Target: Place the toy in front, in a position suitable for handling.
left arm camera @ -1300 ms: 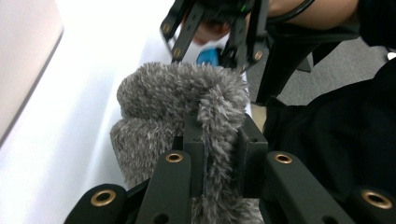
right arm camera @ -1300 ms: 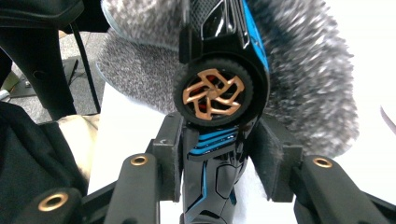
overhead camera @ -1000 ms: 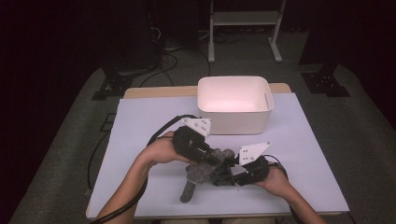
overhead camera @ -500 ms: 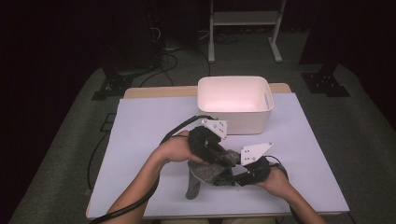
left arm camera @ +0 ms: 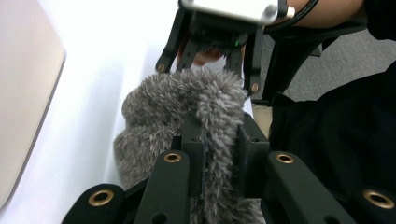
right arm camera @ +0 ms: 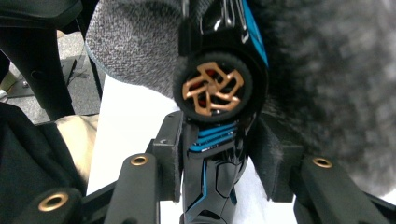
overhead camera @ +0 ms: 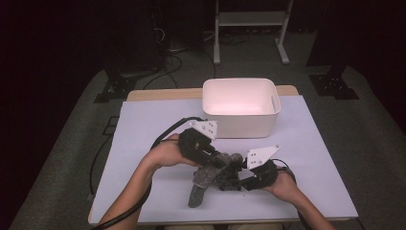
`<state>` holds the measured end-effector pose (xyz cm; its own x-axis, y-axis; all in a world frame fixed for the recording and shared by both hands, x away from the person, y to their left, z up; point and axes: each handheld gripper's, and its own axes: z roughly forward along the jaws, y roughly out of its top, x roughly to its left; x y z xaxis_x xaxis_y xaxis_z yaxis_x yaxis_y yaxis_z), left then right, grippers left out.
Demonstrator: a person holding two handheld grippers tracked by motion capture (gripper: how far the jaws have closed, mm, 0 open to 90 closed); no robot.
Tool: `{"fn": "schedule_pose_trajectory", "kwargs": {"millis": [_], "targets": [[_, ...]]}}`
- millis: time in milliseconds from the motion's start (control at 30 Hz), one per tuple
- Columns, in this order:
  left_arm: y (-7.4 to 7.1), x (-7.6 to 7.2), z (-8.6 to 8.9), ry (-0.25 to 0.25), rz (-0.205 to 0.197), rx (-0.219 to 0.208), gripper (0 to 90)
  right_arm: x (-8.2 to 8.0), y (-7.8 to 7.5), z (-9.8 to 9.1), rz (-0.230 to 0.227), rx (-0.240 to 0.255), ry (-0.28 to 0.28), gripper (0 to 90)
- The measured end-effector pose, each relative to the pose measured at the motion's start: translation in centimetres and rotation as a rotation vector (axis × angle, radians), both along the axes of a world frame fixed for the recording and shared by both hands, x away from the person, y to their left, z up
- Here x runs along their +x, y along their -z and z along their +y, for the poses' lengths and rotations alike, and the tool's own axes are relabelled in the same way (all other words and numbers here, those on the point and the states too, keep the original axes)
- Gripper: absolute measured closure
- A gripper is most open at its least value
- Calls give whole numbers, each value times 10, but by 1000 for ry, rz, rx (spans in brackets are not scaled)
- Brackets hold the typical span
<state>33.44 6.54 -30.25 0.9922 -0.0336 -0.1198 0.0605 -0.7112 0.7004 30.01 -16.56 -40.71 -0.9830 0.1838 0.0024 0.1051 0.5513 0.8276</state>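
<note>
Near the front edge of the counter: a grey fuzzy knitted sock [overhead camera: 203, 178] and a black toy car with blue stripes and copper-spoked wheels [right arm camera: 219, 116] are held between the two hand-held grippers, over the pale lilac counter [overhead camera: 143, 134]
Sock, long axis: it runs from its cuff, up between the hand-held grippers, down and toward the person's left; the foot end touches the counter near the front edge
Sock, opening: the cuff points to the person's right, toward the toy car
Toy car: in the right gripper view it stands lengthwise along the jaws, one wheel facing the camera, its far end against the sock's furry cuff
Left hand-held gripper [left arm camera: 219, 140]: pads clamped together on a fold of the sock's cuff
Right hand-held gripper [right arm camera: 219, 154]: pads pressed on both sides of the toy car's body
White rectangular plastic bin [overhead camera: 239, 127]: stands on the far half of the counter, well apart from the sock; its inside shows bare pale walls and floor
Hands: one on each hand-held gripper, forearms entering from the bottom of the high view
</note>
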Motion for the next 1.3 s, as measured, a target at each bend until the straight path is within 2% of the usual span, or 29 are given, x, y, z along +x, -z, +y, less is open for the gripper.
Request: {"fn": "schedule_pose_trajectory", "kwargs": {"millis": [167,233,400,600,700,800,867,900,933,1067,1200,1300], "targets": [[11,0,9,-21,20,14,770,3,0,-7,25,10,14,556],[17,0,10,-23,36,-6,770,3,0,-9,31,10,15,556],[22,1,14,-27,52,-51,770,3,-1,-9,25,1,18,554],[25,1,16,-27,65,-75,770,3,-5,-6,31,-25,20,553],[24,2,18,-27,69,-84,773,2,-10,-1,10,-37,15,558],[22,4,21,-42,76,-72,778,3,-16,3,1,-39,7,565],[20,4,25,-63,75,-78,781,5,-23,7,-6,-12,-2,583],[19,4,27,-63,71,-79,784,7,-26,11,-18,7,-13,626],[18,3,28,-65,68,-81,784,8,-30,14,-11,4,-24,631],[17,2,34,-76,66,-69,785,10,-34,31,-41,-27,-55,638],[21,1,44,-95,75,-90,784,10,-33,33,-38,-27,-61,638],[28,1,44,-98,78,-73,781,10,-35,30,-29,-46,-56,632]]}}
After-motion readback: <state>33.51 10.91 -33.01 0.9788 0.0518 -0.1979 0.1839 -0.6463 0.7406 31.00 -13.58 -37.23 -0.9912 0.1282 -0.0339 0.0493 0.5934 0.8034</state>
